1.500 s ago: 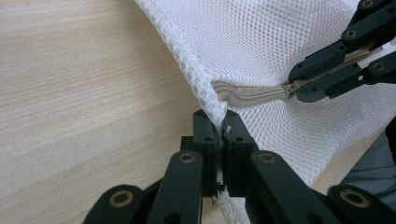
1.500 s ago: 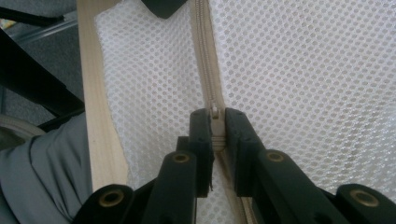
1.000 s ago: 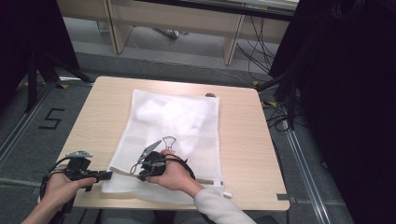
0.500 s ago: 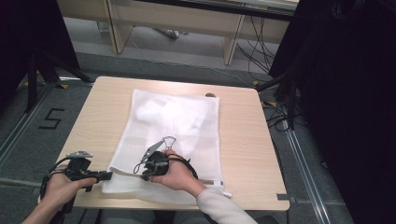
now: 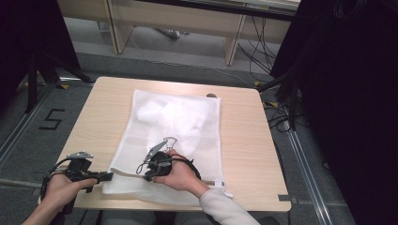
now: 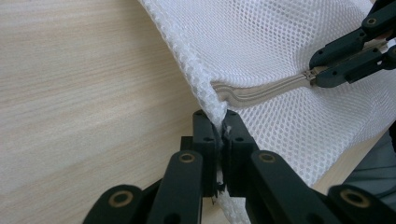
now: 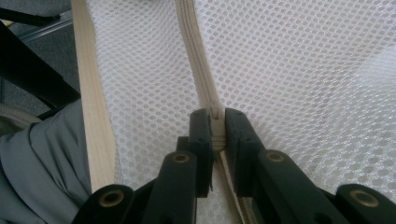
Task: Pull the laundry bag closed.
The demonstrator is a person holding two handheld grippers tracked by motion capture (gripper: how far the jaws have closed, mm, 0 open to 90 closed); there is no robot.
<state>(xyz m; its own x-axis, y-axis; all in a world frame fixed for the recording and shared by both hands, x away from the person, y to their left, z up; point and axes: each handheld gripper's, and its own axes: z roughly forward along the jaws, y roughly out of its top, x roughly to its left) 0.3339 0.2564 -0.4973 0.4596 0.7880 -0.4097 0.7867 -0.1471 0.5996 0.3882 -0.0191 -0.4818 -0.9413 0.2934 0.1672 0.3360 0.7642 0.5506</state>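
Observation:
A white mesh bag (image 5: 178,122) lies flat on the wooden table (image 5: 244,136), with a beige zipper (image 6: 261,91) along its near edge. My left gripper (image 5: 109,176) is at the bag's near-left corner, and its jaws (image 6: 219,123) are shut on the mesh edge (image 6: 280,42) just below the zipper's end. My right gripper (image 5: 143,171) rests on the bag a little to the right, pointing left. It is shut on the zipper slider (image 7: 215,114), with the zipper tape (image 7: 196,60) running away ahead of it. From the left gripper view, the right gripper (image 6: 314,70) pinches the zipper's end.
A small dark object (image 5: 211,95) sits at the table's far edge. A desk frame (image 5: 230,42) and cables (image 5: 263,51) stand beyond it, and black curtains (image 5: 347,93) hang at the right. The floor at the left carries a "5" mark (image 5: 51,119).
Almost nothing differs. The right hand has shifted very slightly along the bag's near edge, and the left gripper has kept its grip in place.

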